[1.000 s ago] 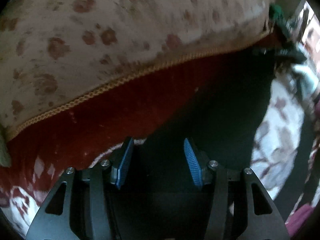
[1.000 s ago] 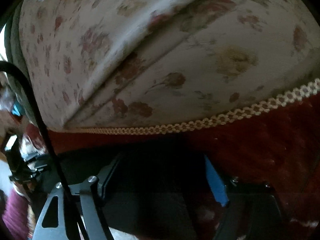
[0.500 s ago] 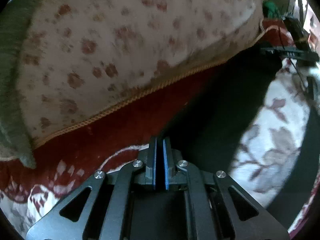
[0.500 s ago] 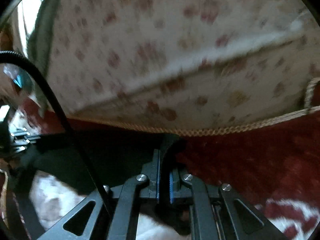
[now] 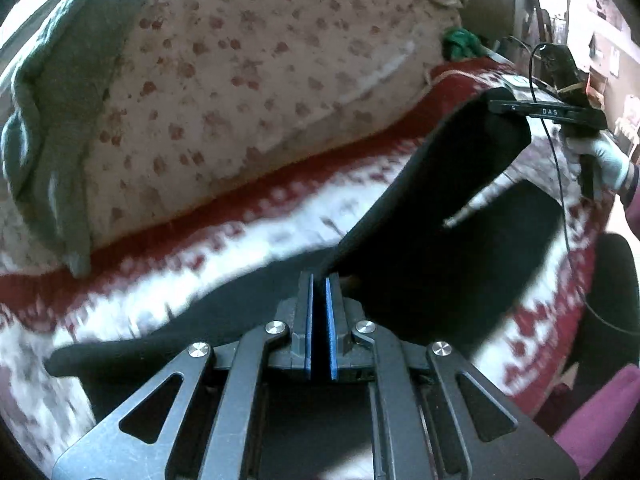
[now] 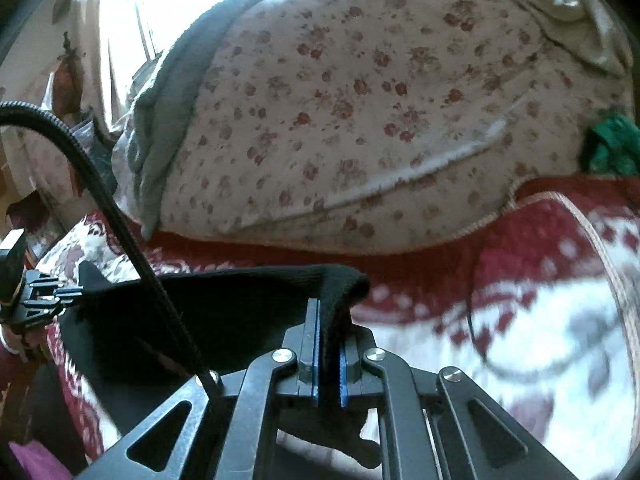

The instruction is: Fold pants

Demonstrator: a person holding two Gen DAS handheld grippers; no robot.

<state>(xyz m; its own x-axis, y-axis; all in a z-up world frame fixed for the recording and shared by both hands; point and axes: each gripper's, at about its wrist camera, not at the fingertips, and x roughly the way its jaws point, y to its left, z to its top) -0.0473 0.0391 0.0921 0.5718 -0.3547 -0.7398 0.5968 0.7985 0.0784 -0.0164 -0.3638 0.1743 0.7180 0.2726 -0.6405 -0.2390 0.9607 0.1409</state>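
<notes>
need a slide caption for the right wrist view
Right gripper pinching an edge of the black knit pants, lifted over a red and white patterned blanket.

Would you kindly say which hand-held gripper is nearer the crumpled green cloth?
Right. The right hand-held gripper has the green cloth close by; the left hand-held gripper is farther away.

Strong daylight blows out a window [image 6: 132, 4] at upper left of the right wrist view; the floral quilt [image 6: 360, 112] below it is evenly lit and fairly sharp. Patterned bedspread [image 5: 208, 276] smears with motion blur across mid-frame in both views. Black pants [image 5: 440, 248] read as near-featureless shadow, folds probably lost; fisheye bends and darkens all edges.
</notes>
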